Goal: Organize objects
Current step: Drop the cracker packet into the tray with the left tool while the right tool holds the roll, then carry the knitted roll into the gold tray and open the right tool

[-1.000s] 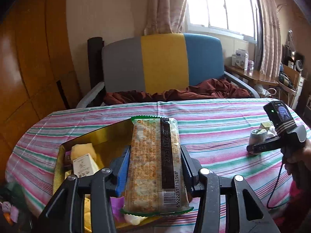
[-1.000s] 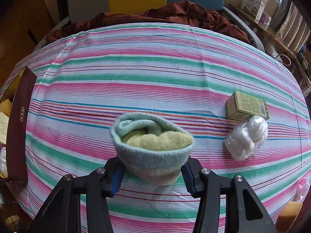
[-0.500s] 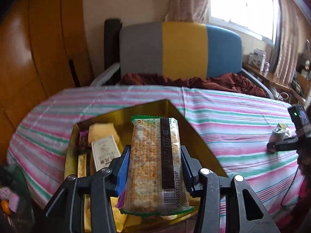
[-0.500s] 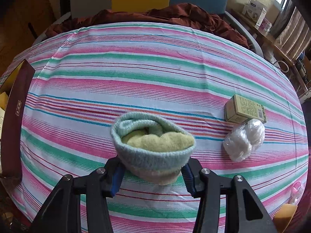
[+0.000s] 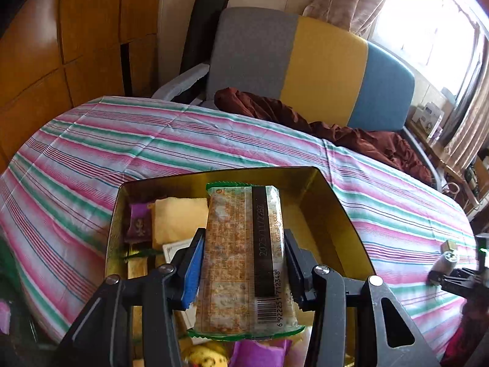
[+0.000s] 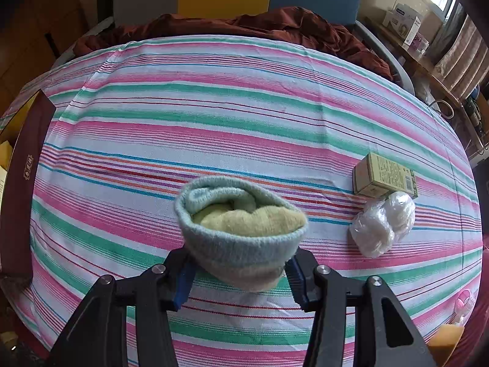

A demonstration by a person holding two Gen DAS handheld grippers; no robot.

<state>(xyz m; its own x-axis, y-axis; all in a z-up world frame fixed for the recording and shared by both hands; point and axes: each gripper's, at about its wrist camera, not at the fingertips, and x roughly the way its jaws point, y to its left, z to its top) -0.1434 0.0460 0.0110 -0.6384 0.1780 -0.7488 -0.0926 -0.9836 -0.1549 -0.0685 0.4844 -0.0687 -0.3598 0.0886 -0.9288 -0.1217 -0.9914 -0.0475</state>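
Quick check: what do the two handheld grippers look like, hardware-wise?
Both match. The left gripper and right gripper have black angular plastic link arms with triangular cut-outs, silver pivot screws, and blue pads on the inner finger faces. No cables or sleeves show in these views.

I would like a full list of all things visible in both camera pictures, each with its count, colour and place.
snack pack: 1, orange and clear, held above the box
box: 1, gold inside, on the table's left part, holding small packets
rolled sock: 1, pale blue and green, held above the table
carton: 1, olive, on the table, right side
plastic bag: 1, clear white, touching the carton
tablecloth: 1, pink, green, white stripes
chair: 1, grey, yellow, blue, behind the table
left gripper: 1, black, shut on the snack pack
right gripper: 1, black, shut on the rolled sock
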